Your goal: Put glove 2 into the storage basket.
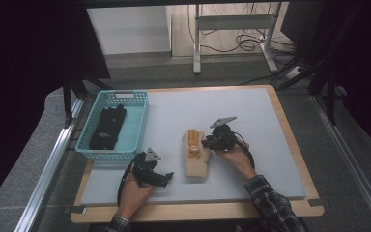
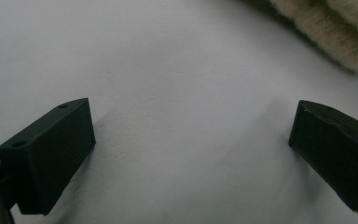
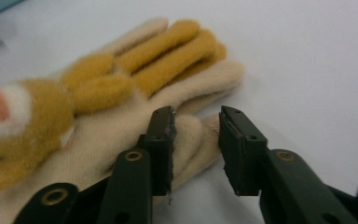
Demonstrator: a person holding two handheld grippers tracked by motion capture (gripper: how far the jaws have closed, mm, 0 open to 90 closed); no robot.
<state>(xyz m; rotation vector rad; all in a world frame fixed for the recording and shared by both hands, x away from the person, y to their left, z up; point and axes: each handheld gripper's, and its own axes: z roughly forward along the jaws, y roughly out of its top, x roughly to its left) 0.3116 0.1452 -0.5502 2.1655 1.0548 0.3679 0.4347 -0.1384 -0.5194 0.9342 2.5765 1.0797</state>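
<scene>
Dim, dark-edged high view; soft even light on the table (image 1: 251,111); blurred near edges in both claw views.

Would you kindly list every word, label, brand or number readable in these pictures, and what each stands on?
None: no readable text stands on the cream glove, the teal basket, the dark item in it, the table mat, or either gripper.

The glove (image 3: 121,107) looks like fuzzy fleece, cream with mustard plush bits. It's lying on a smooth matt grey mat (image 1: 251,116) edged in pale wood. Left of the glove: a glossy teal plastic basket (image 1: 137,121).
</scene>
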